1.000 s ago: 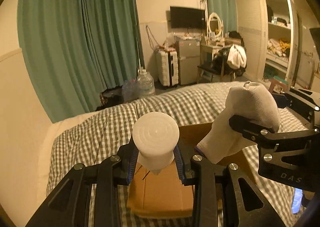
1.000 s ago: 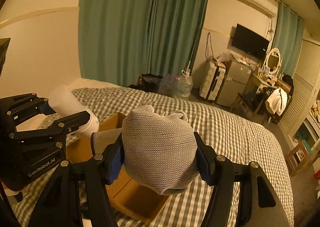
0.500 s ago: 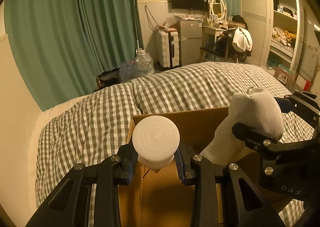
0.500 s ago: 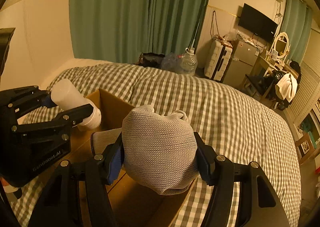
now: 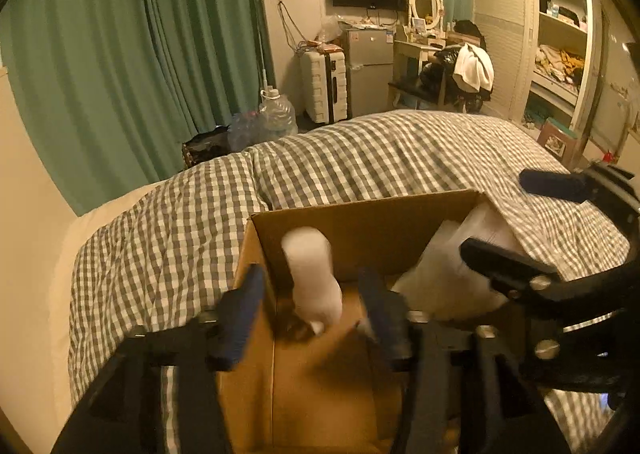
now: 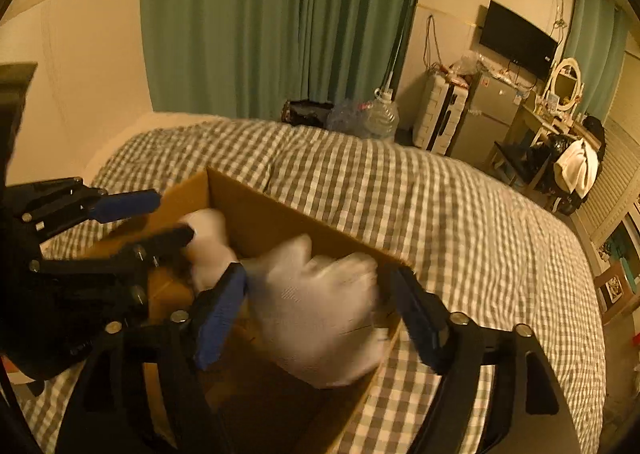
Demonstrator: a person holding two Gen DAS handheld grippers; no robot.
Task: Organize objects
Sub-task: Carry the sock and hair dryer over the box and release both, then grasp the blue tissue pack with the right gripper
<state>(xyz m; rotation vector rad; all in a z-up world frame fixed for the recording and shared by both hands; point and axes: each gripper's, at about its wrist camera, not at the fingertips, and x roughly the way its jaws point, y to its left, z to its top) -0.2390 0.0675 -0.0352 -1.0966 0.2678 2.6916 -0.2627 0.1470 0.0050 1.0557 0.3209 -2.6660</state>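
Note:
An open cardboard box (image 5: 360, 218) sits on the checked bed; it also shows in the right wrist view (image 6: 288, 222). My left gripper (image 5: 316, 306) is open above the box's left part, and a white bottle (image 5: 314, 278) is loose between its fingers, dropping into the box. My right gripper (image 6: 320, 306) is open over the box's right part, and the white sock (image 6: 320, 306), blurred, is falling between its fingers. In the left wrist view the sock (image 5: 452, 274) lies against the box's right wall, behind the right gripper's fingers (image 5: 504, 266).
The checked quilt (image 5: 380, 154) covers the bed around the box. Green curtains (image 5: 132, 46), water jugs (image 5: 276, 114), a suitcase (image 5: 324, 86), a small fridge and a desk with a chair stand beyond the bed. A wardrobe (image 5: 560, 34) is at the far right.
Both grippers have opened over the box. The bottle has left the left gripper and the sock has left the right gripper; both are dropping into the box. Both grippers moved lower.

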